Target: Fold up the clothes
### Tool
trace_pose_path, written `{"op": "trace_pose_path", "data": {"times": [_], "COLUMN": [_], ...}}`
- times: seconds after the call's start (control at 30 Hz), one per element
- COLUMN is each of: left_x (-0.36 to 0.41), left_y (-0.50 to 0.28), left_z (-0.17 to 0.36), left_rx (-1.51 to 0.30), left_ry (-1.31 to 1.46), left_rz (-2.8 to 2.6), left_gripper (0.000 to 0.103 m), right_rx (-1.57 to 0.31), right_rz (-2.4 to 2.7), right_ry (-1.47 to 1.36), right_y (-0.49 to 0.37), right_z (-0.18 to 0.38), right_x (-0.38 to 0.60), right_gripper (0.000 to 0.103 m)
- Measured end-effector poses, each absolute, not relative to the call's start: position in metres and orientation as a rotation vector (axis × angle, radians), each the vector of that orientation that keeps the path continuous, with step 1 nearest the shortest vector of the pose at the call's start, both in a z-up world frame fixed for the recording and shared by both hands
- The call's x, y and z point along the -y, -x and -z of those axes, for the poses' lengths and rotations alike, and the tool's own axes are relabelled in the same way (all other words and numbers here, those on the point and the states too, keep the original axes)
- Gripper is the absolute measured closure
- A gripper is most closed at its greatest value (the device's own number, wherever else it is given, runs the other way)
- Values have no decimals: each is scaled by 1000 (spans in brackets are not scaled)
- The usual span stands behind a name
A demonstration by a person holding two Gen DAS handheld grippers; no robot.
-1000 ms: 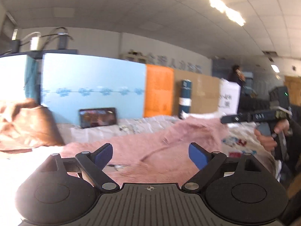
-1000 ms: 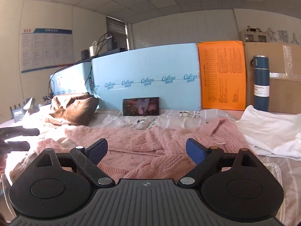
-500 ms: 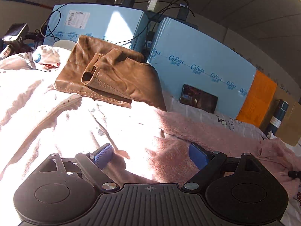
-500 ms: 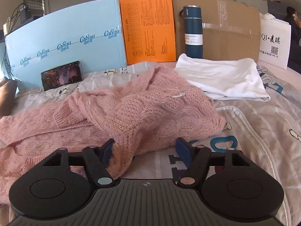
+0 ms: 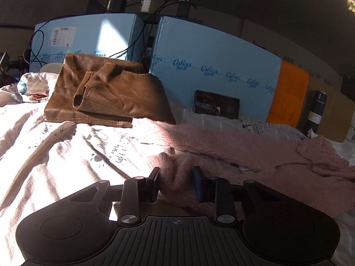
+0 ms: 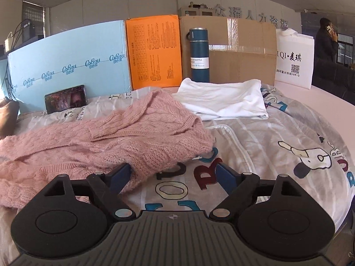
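A pink knitted sweater (image 5: 244, 146) lies crumpled across the printed bedsheet (image 5: 66, 155). My left gripper (image 5: 176, 173) is shut on a bunched end of it, with both pads pressing the knit from either side. In the right wrist view the sweater (image 6: 133, 133) spreads from the left to the middle. My right gripper (image 6: 173, 169) sits low at its near right edge with its jaws opening. The hem lies against the left finger (image 6: 121, 174), and only a little knit and the bare sheet are between the pads.
A folded brown leather garment (image 5: 106, 93) lies at the far left. A folded white garment (image 6: 224, 97) lies behind the sweater. Blue foam boards (image 6: 66, 66), a phone (image 6: 65, 98), an orange board (image 6: 155, 53), a blue bottle (image 6: 199, 55) and a cardboard box (image 6: 241, 51) line the back. A person (image 6: 327, 42) stands far right.
The left gripper swung left and down to the sweater's end and closed on it. The right gripper swung right to the sweater's near edge; its jaws narrowed, then widened again.
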State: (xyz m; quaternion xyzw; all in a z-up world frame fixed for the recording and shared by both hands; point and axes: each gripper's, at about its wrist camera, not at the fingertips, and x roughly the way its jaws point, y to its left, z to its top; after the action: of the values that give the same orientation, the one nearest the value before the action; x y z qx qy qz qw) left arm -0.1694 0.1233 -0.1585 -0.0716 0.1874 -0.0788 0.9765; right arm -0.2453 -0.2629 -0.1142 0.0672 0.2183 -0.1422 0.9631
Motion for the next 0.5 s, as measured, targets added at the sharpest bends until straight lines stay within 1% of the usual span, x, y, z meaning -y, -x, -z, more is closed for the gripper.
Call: {"op": "trace_pose_path", "data": {"times": [0.07, 0.1, 0.2, 0.37, 0.43, 0.47, 0.5], "left_x": [-123, -126, -133, -140, -143, -144, -146], "left_y": [177, 181, 190, 188, 186, 188, 190], "left_z": [154, 151, 142, 147, 150, 148, 145], "left_rx": [-342, -319, -294, -357, -383, -367, -344], "left_ry": [135, 144, 115, 47, 26, 37, 53], "left_rz": [162, 157, 112, 22, -19, -35, -50], "left_gripper": [91, 92, 92, 90, 81, 72, 60], "right_rx": [-388, -365, -309, -369, -412, -429, -440], "right_rz": [273, 262, 222, 176, 130, 106, 83], "right_ry": [-122, -124, -152, -97, -91, -87, -83], "right_y": [249, 251, 255, 226, 209, 201, 195], "right_z": [102, 98, 87, 92, 98, 101, 103], "right_x": [260, 259, 262, 255, 250, 247, 244], "right_gripper": [17, 15, 12, 12, 12, 12, 13]}}
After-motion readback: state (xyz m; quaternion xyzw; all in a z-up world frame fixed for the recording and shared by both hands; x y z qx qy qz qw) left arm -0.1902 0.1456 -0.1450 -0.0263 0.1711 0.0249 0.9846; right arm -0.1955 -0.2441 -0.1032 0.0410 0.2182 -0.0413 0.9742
